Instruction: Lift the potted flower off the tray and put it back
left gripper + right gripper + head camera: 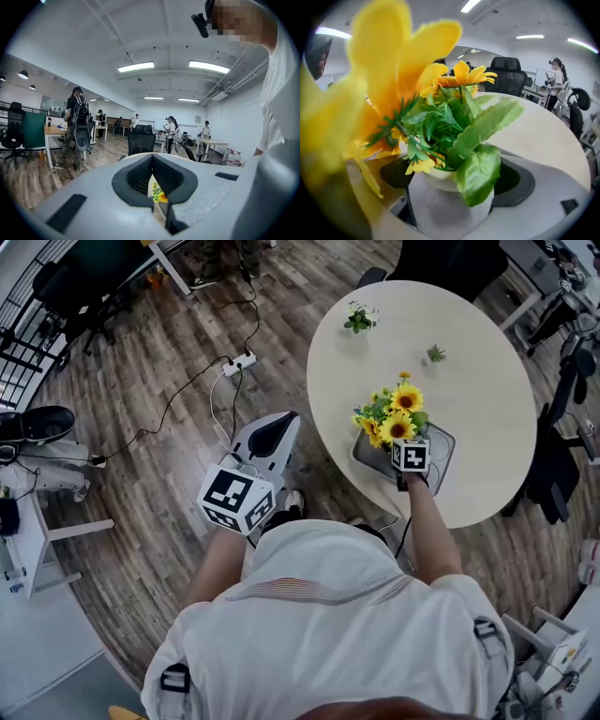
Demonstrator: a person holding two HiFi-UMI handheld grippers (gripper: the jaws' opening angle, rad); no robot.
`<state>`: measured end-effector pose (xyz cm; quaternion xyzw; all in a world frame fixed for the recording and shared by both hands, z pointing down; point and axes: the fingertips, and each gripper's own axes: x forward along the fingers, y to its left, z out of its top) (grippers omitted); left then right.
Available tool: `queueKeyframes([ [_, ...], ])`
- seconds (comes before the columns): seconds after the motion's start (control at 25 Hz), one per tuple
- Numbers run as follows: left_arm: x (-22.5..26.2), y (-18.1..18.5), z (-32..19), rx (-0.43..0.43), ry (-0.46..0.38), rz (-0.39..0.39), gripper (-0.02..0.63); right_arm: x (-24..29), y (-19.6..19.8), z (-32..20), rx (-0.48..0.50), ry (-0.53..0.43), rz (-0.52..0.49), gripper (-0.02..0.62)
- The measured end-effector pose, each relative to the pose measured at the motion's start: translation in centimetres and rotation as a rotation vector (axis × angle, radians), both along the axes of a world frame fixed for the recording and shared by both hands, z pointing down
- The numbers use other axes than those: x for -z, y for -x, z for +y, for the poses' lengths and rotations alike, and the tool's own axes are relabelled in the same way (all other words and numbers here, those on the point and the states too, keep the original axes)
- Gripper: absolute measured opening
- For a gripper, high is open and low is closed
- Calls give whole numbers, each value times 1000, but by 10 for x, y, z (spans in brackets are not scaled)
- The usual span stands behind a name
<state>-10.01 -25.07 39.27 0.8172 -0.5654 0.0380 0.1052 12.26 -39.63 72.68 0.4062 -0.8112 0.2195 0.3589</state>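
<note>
The potted flower (pixel 394 413), yellow sunflowers with green leaves in a small white pot (pixel 450 204), stands over the grey tray (pixel 442 442) near the round table's front edge. My right gripper (pixel 406 444) reaches in from the near side. Its jaws lie against both sides of the pot, shut on it (pixel 452 182). Blossoms and leaves hide the pot's base, so I cannot tell if it touches the tray. My left gripper (pixel 284 421) hangs beside the table over the wooden floor, shut and holding nothing (pixel 152 157).
Two small green plants (pixel 359 319) (pixel 435 354) stand on the far side of the table (pixel 487 399). A power strip (pixel 240 362) with cables lies on the floor to the left. Office chairs (pixel 140 140) and several people stand further off.
</note>
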Motion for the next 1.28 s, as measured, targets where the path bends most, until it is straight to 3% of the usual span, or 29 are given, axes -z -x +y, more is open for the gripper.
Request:
queueKeyframes([
  [0.28,7,-31,-26,-125,-32,39,5,54,-29,32,42,-31,-83,479],
  [0.44,12,-60,-37,-203,-47,47,5,104,-62,37,-43,-68,-199,479],
  [0.56,18,-82,-45,-257,-67,54,5,166,-83,36,-115,-176,-283,477],
  [0.72,24,-109,-48,-313,-101,59,5,254,-92,45,-130,-347,-356,461],
  [0.8,26,-122,-48,-342,-108,58,5,288,-94,53,-135,-416,-384,408],
  [1.12,31,-139,-41,-381,-125,58,5,362,-102,84,-197,-624,-430,31],
  [1.28,32,-136,-38,-375,-122,56,5,374,-99,90,-199,-650,-440,2],
])
